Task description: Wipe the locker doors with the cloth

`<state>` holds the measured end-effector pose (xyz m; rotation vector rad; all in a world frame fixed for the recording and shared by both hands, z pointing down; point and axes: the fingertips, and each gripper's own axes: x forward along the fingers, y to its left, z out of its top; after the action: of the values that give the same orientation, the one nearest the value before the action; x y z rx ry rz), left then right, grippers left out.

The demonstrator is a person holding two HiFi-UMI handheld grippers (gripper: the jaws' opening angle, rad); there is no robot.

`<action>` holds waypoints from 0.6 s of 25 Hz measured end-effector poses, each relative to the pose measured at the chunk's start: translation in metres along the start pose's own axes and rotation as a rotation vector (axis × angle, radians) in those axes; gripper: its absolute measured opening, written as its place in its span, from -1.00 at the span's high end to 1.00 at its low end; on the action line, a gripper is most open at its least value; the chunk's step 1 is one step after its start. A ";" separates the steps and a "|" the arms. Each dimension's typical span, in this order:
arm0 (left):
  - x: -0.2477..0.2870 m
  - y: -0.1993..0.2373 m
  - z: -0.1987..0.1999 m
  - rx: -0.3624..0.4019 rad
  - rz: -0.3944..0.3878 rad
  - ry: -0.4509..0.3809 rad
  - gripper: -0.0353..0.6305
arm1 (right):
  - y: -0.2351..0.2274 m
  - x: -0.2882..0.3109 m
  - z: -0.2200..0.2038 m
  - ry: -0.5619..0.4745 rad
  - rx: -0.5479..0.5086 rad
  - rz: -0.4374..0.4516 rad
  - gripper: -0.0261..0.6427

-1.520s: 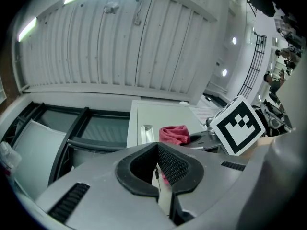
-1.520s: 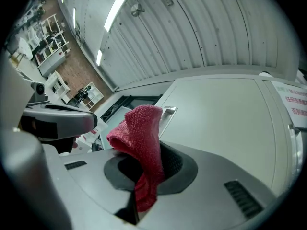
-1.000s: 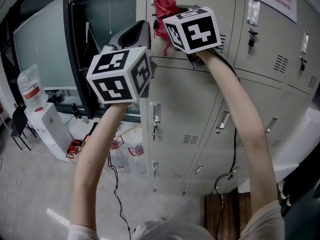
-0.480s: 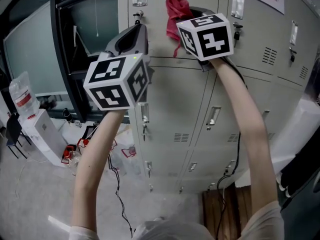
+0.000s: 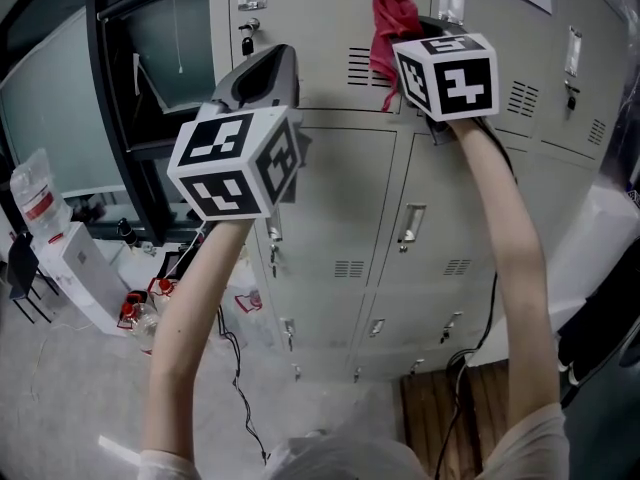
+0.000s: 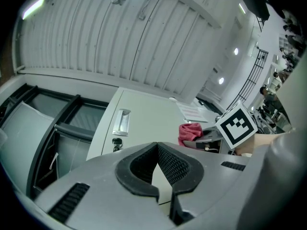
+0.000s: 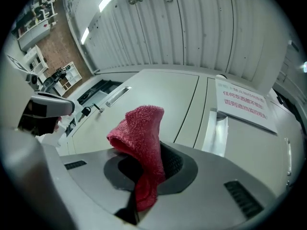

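Holding a red cloth (image 5: 388, 16) up near the top centre of the head view, the right gripper (image 5: 400, 40) has its jaws clamped on the cloth's lower fold. The rest of the cloth stands loose above the pads. It sits in front of an upper door of the pale grey locker doors (image 5: 330, 198), beside a set of vent slots (image 5: 362, 66). Whether the cloth is pressed on the metal cannot be told.

The likeliest trouble is the cloth dragging out of the jaws, since only a small fold is pinched and a firm wipe would tug on it. The loose top could also fold back, so the hard gripper body would scrape the paint instead. A sweep to the right could snag the door handle (image 7: 215, 131) or lift the printed notice (image 7: 245, 103) stuck beside it.

The right arm reaches up almost straight along the right side of the picture, forearm bare, with a black cable (image 5: 478, 313) hanging beside it. The left arm rises at left centre, slightly bent. The left gripper (image 5: 272, 63) points up at the upper left door below a padlock (image 5: 246, 42), its jaws closed together on nothing.
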<state>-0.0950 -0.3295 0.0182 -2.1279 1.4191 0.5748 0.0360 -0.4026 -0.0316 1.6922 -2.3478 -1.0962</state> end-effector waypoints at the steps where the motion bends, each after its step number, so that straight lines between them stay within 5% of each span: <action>1: 0.000 -0.002 0.000 0.000 -0.002 0.000 0.85 | -0.003 -0.001 -0.002 0.009 0.004 -0.007 0.83; 15: 0.004 -0.006 -0.005 0.007 -0.004 0.004 0.85 | -0.023 -0.013 -0.013 0.060 -0.101 -0.102 0.83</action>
<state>-0.0875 -0.3335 0.0203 -2.1268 1.4168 0.5639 0.0658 -0.4024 -0.0303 1.7995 -2.1540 -1.1409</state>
